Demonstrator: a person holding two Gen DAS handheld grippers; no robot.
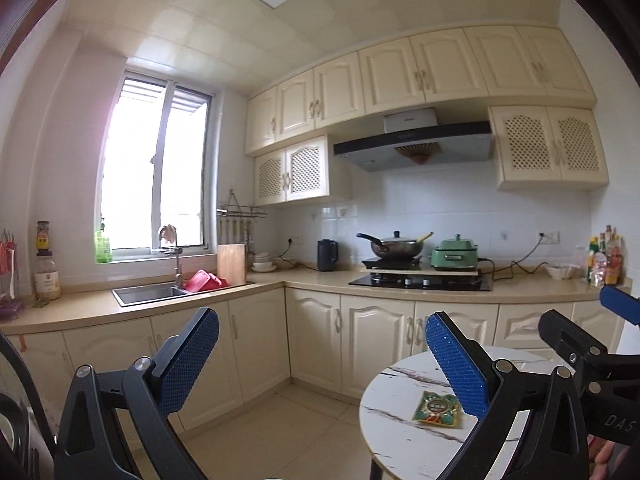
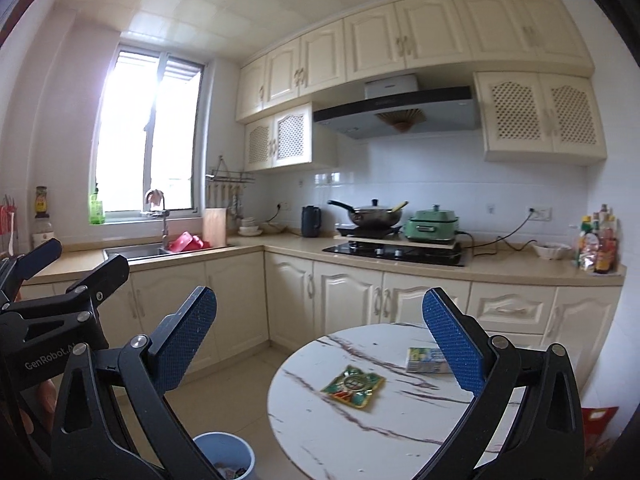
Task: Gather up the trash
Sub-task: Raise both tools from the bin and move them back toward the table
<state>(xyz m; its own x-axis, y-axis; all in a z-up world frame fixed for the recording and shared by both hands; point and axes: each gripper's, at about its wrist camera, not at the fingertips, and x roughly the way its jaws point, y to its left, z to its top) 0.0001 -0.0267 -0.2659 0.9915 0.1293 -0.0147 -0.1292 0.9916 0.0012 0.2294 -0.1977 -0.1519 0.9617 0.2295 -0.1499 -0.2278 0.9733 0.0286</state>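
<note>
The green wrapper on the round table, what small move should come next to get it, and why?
Probably lower the right claw toward the green wrapper. Both claws are open and empty, the wrapper lies flat on the marble table, with a small carton beyond it, and the blue bin with trash waits beside the table.

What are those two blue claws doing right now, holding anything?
Left gripper: open wide, holding nothing.
Right gripper: open wide, holding nothing.

Glossy marble-patterned table (image 2: 320, 412) holds a shiny foil wrapper (image 2: 353, 387); beyond, a steel sink (image 2: 132, 251) and wooden board (image 2: 215, 226).
</note>
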